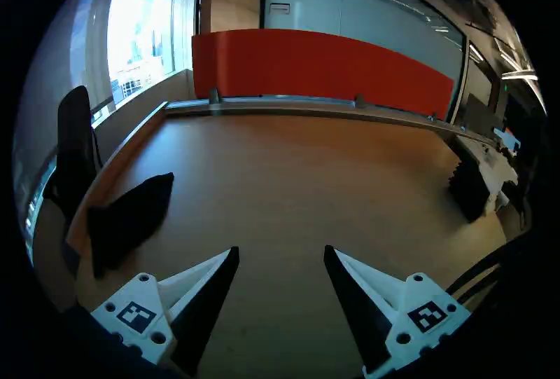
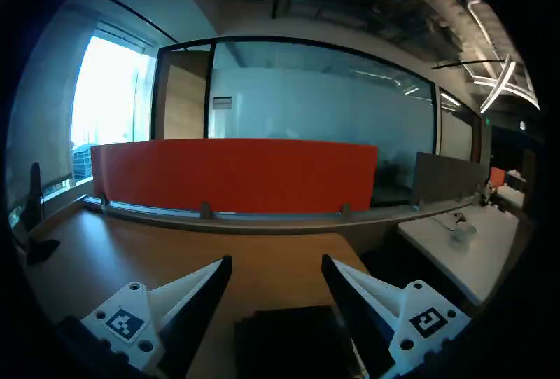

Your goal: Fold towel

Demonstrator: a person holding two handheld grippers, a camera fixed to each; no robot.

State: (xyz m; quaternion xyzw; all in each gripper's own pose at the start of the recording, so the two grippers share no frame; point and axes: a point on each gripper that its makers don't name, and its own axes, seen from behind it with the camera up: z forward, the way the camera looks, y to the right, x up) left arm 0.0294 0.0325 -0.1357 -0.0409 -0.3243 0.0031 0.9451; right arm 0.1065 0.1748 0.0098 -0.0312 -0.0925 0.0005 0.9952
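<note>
Towel (image 1: 129, 218) left of left gripper (image 1: 281, 256)

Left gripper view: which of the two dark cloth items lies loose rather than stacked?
The dark towel on the left, slumped in a loose heap; the dark stack on the right is neatly layered.

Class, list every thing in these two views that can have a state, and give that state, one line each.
Left gripper: open, holding nothing.
Right gripper: open, holding nothing.
Black cloth towel: crumpled, not folded, lying near an edge of the wooden desk.
Dark layered stack: lying flat below the right gripper's fingers; looks folded.
Ceiling strip lights: on.
</note>
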